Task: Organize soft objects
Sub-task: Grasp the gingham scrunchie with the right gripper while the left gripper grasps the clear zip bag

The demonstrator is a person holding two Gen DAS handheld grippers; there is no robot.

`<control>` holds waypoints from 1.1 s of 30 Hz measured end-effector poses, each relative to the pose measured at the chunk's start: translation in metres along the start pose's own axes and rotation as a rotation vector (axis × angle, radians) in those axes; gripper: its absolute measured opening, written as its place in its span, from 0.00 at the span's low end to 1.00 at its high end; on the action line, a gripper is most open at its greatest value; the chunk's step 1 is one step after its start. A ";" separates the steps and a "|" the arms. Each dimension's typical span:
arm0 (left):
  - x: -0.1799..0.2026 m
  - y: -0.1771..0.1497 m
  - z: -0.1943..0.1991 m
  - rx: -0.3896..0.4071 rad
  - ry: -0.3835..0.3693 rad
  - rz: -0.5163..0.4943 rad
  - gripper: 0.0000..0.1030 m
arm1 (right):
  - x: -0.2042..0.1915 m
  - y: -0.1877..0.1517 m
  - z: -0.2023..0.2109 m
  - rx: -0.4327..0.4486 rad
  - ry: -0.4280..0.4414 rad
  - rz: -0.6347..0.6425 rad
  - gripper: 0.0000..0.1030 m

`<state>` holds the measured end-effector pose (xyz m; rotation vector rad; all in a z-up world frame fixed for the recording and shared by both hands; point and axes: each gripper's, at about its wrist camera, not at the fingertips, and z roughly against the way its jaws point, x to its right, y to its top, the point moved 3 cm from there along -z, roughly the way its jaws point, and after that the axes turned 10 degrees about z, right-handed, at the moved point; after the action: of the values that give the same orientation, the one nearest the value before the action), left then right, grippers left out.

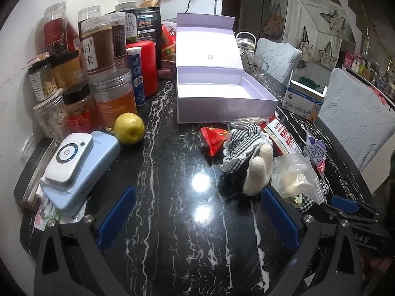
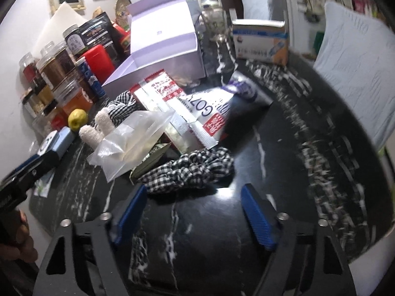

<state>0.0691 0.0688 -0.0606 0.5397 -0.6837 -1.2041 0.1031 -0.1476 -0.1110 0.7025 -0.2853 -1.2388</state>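
R tool (image 2: 193, 212) just behind gingham cloth (image 2: 192, 167)

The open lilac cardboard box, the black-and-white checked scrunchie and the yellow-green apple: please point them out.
Open lilac cardboard box (image 1: 222, 106), left wrist view, front wall.
Black-and-white checked scrunchie (image 2: 192, 170), right wrist view, gathered fabric.
Yellow-green apple (image 1: 128, 128), left wrist view, skin.

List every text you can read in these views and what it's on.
"白术" – label of a brown jar
"GOZ" – upside down on a white-purple packet
"hp" logo – white device on the blue case
Blue-white carton: print blurred
Red-white packet, other jars, black bag: too small to read
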 end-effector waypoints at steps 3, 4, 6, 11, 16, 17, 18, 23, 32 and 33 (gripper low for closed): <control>-0.001 0.004 0.001 -0.008 -0.013 0.005 1.00 | -0.001 0.007 -0.009 -0.006 0.018 -0.022 0.72; 0.000 0.006 0.001 -0.004 -0.015 0.003 1.00 | -0.002 0.009 -0.012 -0.003 0.018 -0.022 0.72; 0.002 0.010 0.002 0.006 -0.018 -0.005 1.00 | -0.003 0.014 -0.017 -0.007 0.000 -0.009 0.65; 0.018 0.016 0.003 0.003 -0.072 -0.034 1.00 | -0.005 0.017 -0.022 -0.009 0.024 0.025 0.49; 0.043 0.018 -0.004 -0.029 -0.161 -0.075 1.00 | -0.003 0.016 -0.018 -0.023 0.072 0.075 0.42; 0.047 0.018 -0.005 -0.034 -0.177 -0.082 1.00 | 0.000 0.015 -0.017 -0.029 0.080 0.077 0.42; 0.054 0.017 -0.007 -0.041 -0.204 -0.090 1.00 | 0.003 0.013 -0.014 -0.034 0.086 0.079 0.42; 0.080 0.012 -0.017 -0.068 -0.302 -0.110 0.98 | 0.027 0.006 0.000 -0.058 0.067 0.086 0.42; 0.112 -0.007 -0.045 -0.171 -0.334 -0.159 0.83 | 0.060 0.003 0.011 -0.055 0.035 0.094 0.43; 0.112 -0.009 -0.050 -0.179 -0.320 -0.157 0.83 | 0.063 0.004 0.010 -0.052 0.037 0.087 0.43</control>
<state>0.1228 -0.0399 -0.0798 0.2559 -0.8038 -1.5021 0.1209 -0.2088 -0.1113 0.6608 -0.2503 -1.1457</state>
